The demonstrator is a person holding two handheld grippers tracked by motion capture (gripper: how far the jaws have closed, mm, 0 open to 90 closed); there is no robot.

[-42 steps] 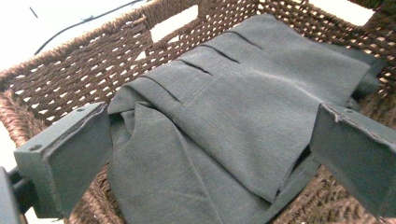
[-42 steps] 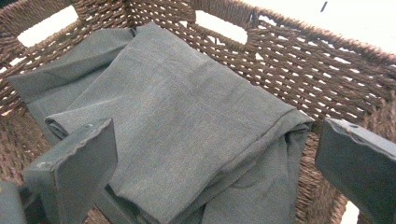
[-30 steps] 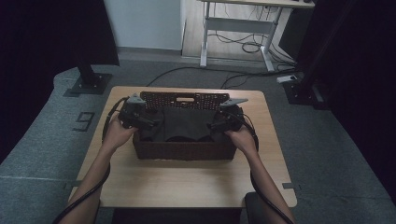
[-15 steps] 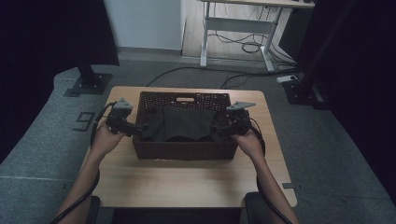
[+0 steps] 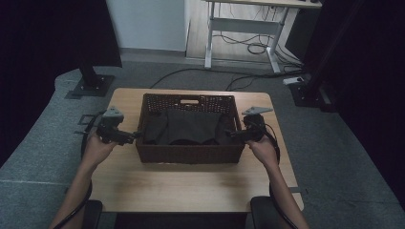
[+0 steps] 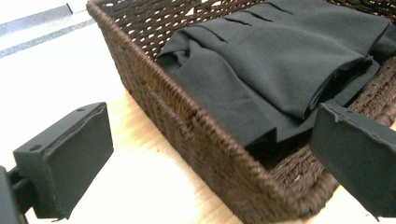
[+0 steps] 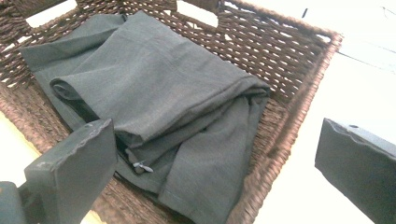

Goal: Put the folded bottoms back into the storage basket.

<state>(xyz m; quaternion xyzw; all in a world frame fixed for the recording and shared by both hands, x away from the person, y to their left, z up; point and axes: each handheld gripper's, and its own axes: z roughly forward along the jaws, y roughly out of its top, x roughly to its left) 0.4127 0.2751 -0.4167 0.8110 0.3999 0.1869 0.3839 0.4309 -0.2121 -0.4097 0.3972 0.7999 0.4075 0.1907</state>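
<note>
A wooden table [image 5: 191, 186] is filling the middle of the high view, with a dark brown woven basket [image 5: 191, 153] sitting on it. Inside the basket a folded dark grey garment [image 5: 186, 126] is lying, covering most of the floor. A person's two hands are holding the grippers at either short end of the basket. The left gripper [image 5: 133, 136] is hovering at the left wall, jaws spread and empty, straddling the rim. The right gripper [image 5: 231, 134] is sitting at the right wall, jaws likewise spread wide with nothing between them. Likely risks: a jaw catching the wicker and dragging or tipping the basket, or pinching just one fabric layer so the fold is coming undone.
</note>
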